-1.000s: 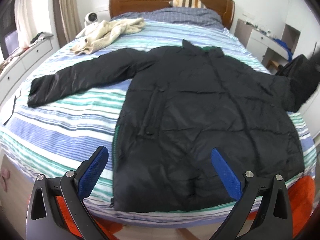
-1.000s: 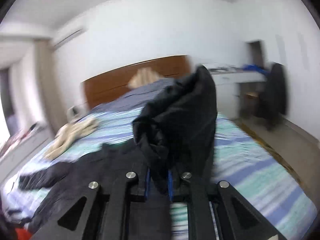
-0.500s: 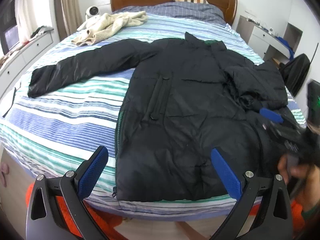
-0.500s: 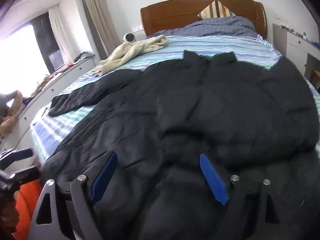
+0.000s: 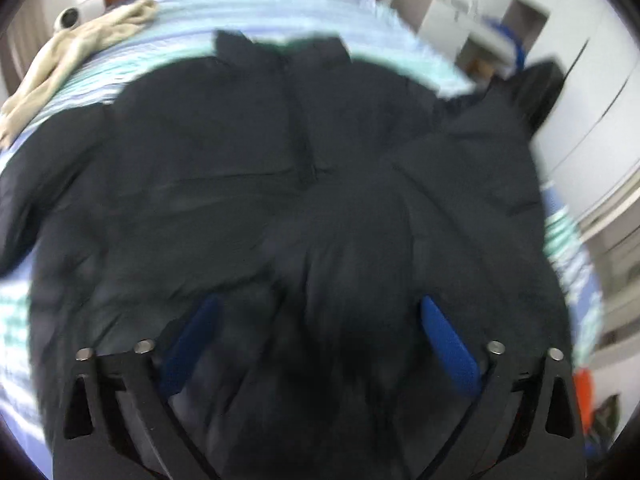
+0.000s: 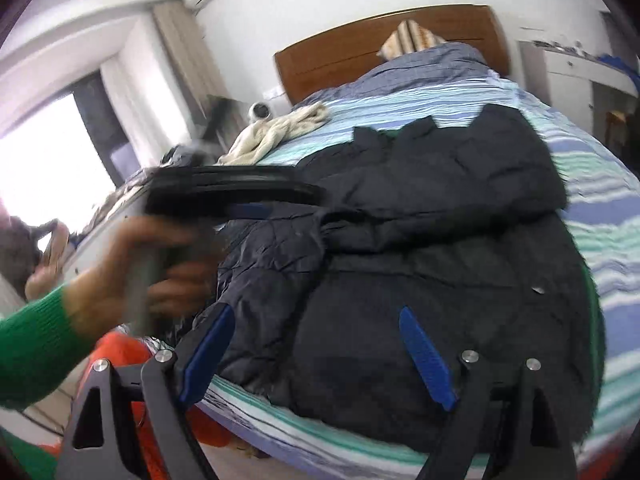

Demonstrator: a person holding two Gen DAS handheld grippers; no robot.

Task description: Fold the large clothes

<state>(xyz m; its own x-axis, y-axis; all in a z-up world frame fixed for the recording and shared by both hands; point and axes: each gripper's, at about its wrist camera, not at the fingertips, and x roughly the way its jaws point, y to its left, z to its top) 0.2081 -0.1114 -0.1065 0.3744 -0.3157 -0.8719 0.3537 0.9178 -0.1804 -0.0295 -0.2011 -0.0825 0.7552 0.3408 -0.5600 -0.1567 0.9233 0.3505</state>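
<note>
A large black puffer jacket (image 5: 248,184) lies front-up on the striped bed, collar toward the headboard. Its right sleeve (image 6: 460,184) is folded across the chest. My left gripper (image 5: 316,320) is open, low over the jacket's lower middle; the view is blurred. My right gripper (image 6: 316,332) is open and empty above the jacket's hem near the bed's foot edge. In the right wrist view the left gripper (image 6: 256,212) shows at left, held by a hand in a green sleeve, over the jacket's left side.
A cream garment (image 6: 276,132) and a small white camera (image 6: 260,112) lie near the wooden headboard (image 6: 384,40). A striped pillow (image 6: 412,38) leans on it. White drawers (image 6: 576,76) stand right of the bed. Something orange (image 6: 124,352) lies on the floor by the bed.
My left gripper has moved forward and right, now low over the jacket body. My right gripper has drawn back toward the hem. The right sleeve stays folded across the chest.
</note>
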